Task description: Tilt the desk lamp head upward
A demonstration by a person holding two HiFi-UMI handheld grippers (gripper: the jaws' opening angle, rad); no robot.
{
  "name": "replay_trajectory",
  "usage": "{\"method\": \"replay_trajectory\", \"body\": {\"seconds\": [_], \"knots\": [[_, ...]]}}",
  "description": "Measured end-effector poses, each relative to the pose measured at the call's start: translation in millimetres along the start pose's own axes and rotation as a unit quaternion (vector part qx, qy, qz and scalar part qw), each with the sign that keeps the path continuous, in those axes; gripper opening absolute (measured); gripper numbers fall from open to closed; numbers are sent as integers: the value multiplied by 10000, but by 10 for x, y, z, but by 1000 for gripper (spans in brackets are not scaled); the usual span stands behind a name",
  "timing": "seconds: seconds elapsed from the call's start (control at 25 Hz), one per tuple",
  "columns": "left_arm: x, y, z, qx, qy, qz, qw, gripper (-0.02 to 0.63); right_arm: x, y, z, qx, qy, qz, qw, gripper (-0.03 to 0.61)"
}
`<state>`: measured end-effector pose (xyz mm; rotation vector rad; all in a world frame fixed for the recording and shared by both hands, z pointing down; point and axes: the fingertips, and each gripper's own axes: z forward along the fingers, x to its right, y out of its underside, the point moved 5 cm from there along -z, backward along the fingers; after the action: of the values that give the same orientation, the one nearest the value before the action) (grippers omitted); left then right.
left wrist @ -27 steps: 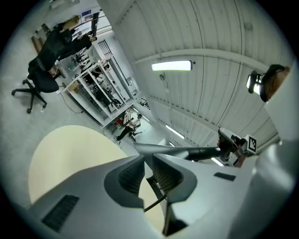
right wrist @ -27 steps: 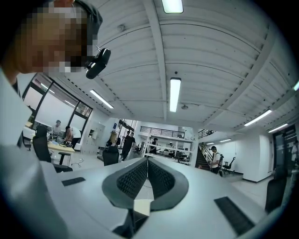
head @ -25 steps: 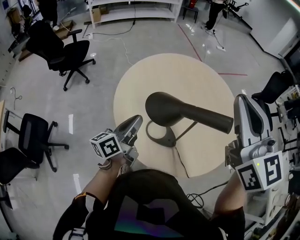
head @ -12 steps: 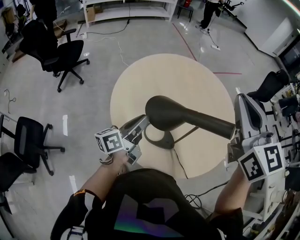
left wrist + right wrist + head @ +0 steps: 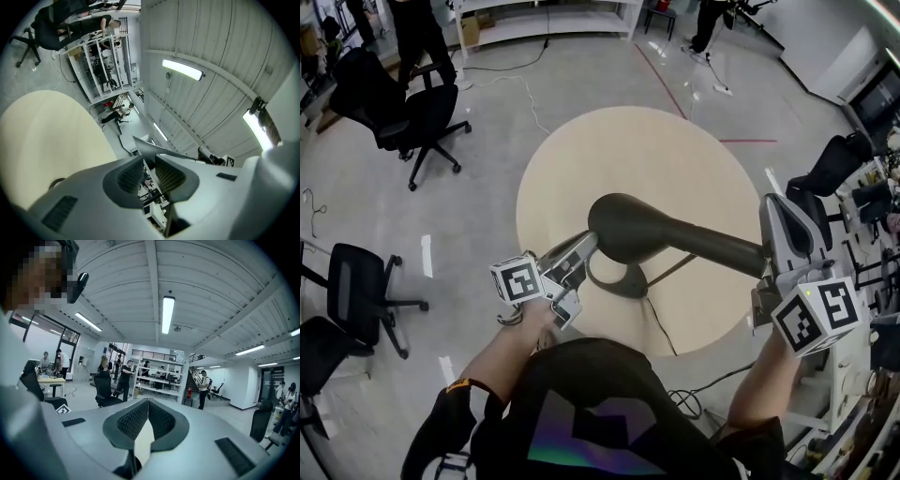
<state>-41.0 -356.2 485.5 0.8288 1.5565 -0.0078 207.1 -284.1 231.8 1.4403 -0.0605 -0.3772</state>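
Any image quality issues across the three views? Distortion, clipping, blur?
Head view: heavy fisheye, edges compressed; dark lamp head keeps little surface detail. Left gripper view: ceiling strip light blown out, black vignette at corners. Right gripper view: strip light clipped too, mosaic patch top left; no motion blur evident.

The lamp head [image 5: 623,225] covers part of the lamp base [image 5: 611,282], and whether the left gripper [image 5: 584,246] touches it is unclear.
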Motion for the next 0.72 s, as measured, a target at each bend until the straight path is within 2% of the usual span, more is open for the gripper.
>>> {"method": "replay_trajectory", "body": {"seconds": [0.4,0.6,0.72], "knots": [[75,7,2,62,-14,-590,9982,110,-19,136,-61,-62,17,191,9998,14],[165,-208,-4,18,48,191,9998,107,-16,255,-130,43,68,494,9987,14],[231,-322,0,-27,52,402,9992,106,1,314,-155,106,147,659,9977,14]]}}
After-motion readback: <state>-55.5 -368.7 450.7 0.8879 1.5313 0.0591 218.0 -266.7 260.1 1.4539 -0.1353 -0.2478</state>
